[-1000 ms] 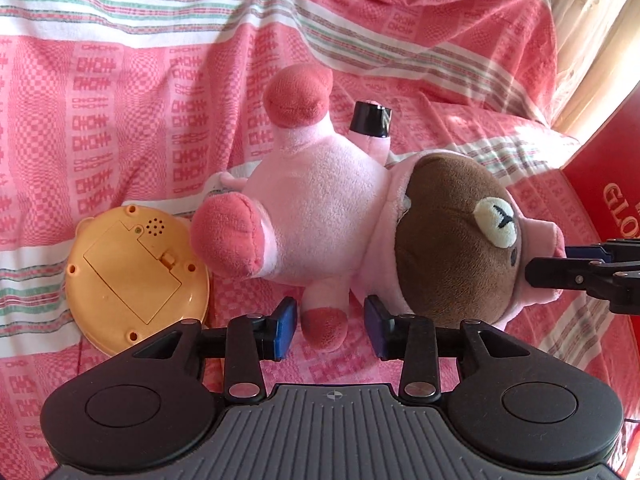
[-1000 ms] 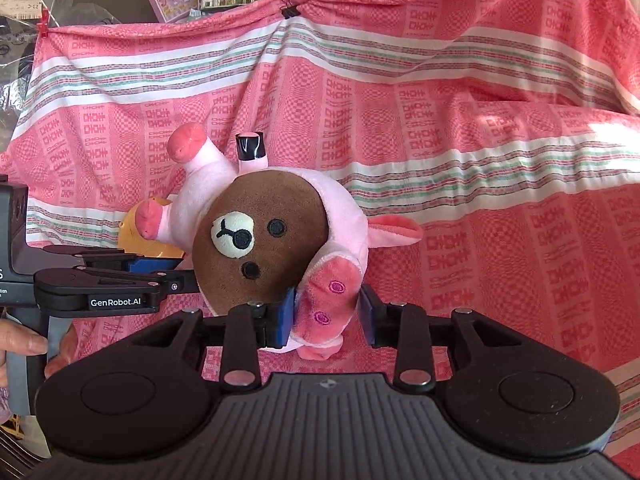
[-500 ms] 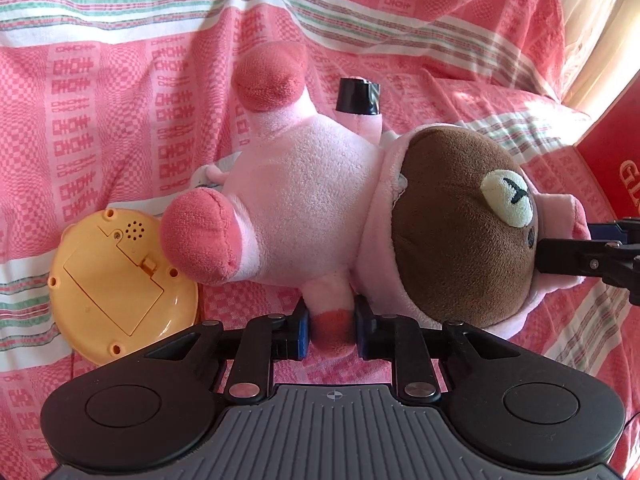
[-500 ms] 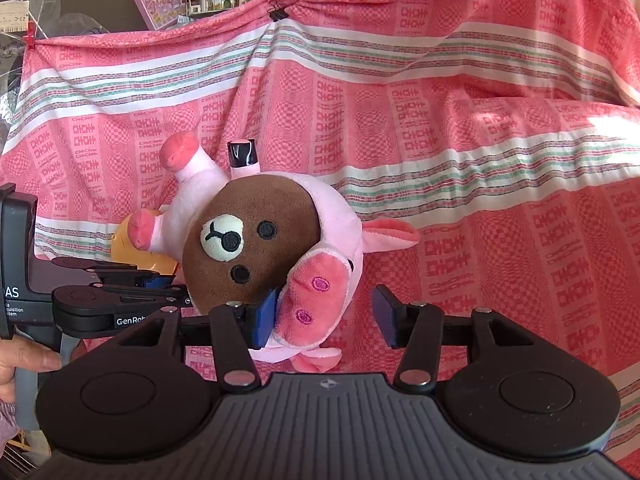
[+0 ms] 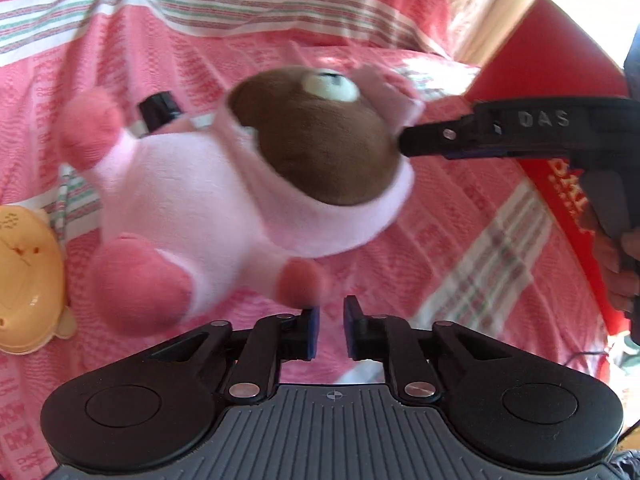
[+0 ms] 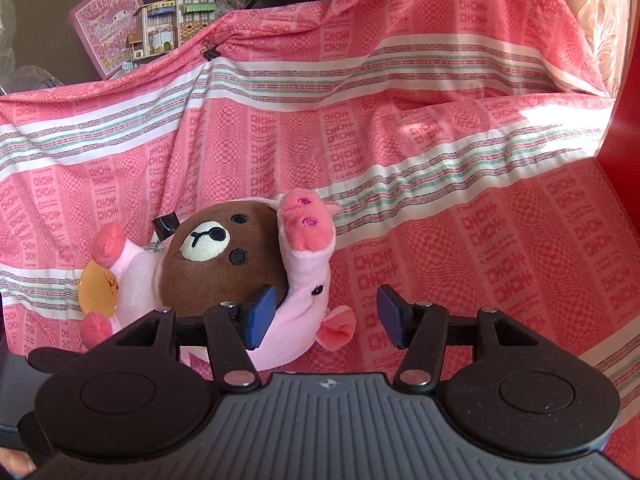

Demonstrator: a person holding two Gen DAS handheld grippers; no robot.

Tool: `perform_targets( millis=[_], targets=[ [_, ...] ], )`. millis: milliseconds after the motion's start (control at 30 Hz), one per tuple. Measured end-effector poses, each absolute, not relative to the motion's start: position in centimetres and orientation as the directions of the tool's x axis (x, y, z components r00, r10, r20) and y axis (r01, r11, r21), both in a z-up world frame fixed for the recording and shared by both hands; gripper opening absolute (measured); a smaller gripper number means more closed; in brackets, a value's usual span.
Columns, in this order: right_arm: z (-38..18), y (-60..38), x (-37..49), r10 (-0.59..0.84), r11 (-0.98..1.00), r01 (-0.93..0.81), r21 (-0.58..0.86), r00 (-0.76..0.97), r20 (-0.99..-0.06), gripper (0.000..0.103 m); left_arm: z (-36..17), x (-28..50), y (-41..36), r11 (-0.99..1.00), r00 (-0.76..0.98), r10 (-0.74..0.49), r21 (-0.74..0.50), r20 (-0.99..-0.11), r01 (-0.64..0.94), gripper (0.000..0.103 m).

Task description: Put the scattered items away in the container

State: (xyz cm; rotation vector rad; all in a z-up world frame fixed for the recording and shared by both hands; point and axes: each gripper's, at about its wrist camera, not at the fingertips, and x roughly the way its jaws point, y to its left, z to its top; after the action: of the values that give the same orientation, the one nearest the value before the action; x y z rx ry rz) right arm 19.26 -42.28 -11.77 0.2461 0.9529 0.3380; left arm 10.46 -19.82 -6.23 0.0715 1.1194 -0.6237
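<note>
Plush bear (image 5: 248,184) shifted left of nearly closed left tongs (image 5: 330,322), paw outside

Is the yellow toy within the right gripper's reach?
Probably not: the plush bear, partly between the right gripper's jaws that have just been opening, lies in front of the yellow toy.

Plush bear (image 5: 280,184) motion-blurred, red box (image 5: 560,92) cut by the frame edge, yellow toy (image 6: 98,292) mostly hidden.

We saw a pink patterned cloth (image 6: 440,152) with pale stripes covering the whole surface. A plush bear in a pig suit (image 6: 224,256) lay on it, a yellow round toy (image 5: 28,280) just beside the plush, touching it.
</note>
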Motion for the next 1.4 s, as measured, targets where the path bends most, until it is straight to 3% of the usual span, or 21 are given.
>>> perform_targets(
  millis=[200,333,433,533,700,1000,1100,1133,1233,1400],
  targets=[
    [-11.1,-43.3,17.8,0.384,0.921,-0.173,0.349,0.554,-0.739,0.068,-5.0,8.4,-22.1,0.785,0.303,-0.447,-0.207,-0.841,0.585,0.032],
    [-10.9,-43.5,16.5,0.406,0.913,-0.195,0.359,0.536,-0.74,0.068,-3.3,8.6,-18.1,0.841,0.392,-0.392,-0.15,-0.832,0.52,0.066],
    [-11.1,-43.3,15.7,0.426,0.904,-0.207,0.374,0.516,-0.743,0.068,-1.8,9.3,-14.0,0.888,0.455,-0.353,-0.14,-0.818,0.437,0.074],
    [-11.7,-42.9,14.9,0.452,0.891,-0.21,0.402,0.48,-0.752,0.068,-0.9,10.4,-11.1,0.936,0.531,-0.274,-0.095,-0.802,0.34,0.08],
    [-13.2,-38.8,14.9,0.5,0.86,-0.314,0.402,0.364,-0.786,0.068,-0.6,13.7,-9.0,0.966,0.577,-0.218,-0.089,-0.787,0.244,0.082],
    [-15.9,-33.4,16.3,0.532,0.823,-0.399,0.404,0.292,-0.795,0.064,-2.7,17.3,-10.8,0.964,0.562,-0.189,-0.043,-0.806,0.263,0.08],
    [-17.1,-32.4,16.9,0.535,0.82,-0.397,0.412,0.275,-0.799,0.054,-3.3,18.1,-10.6,0.961,0.544,-0.213,-0.075,-0.812,0.265,0.063],
    [-17.6,-32.1,17.1,0.539,0.817,-0.395,0.419,0.268,-0.798,0.046,-3.3,18.3,-10.6,0.959,0.538,-0.223,-0.084,-0.813,0.27,0.05],
    [-18.2,-31.6,17.5,0.542,0.818,-0.383,0.429,0.267,-0.797,0.022,-3.3,18.6,-10.9,0.955,0.529,-0.23,-0.085,-0.817,0.285,0.04],
    [-17.7,-32.6,17.8,0.539,0.823,-0.383,0.419,0.294,-0.789,0.022,-3.0,18.2,-10.8,0.953,0.515,-0.246,-0.107,-0.821,0.285,0.033]
  ],
)
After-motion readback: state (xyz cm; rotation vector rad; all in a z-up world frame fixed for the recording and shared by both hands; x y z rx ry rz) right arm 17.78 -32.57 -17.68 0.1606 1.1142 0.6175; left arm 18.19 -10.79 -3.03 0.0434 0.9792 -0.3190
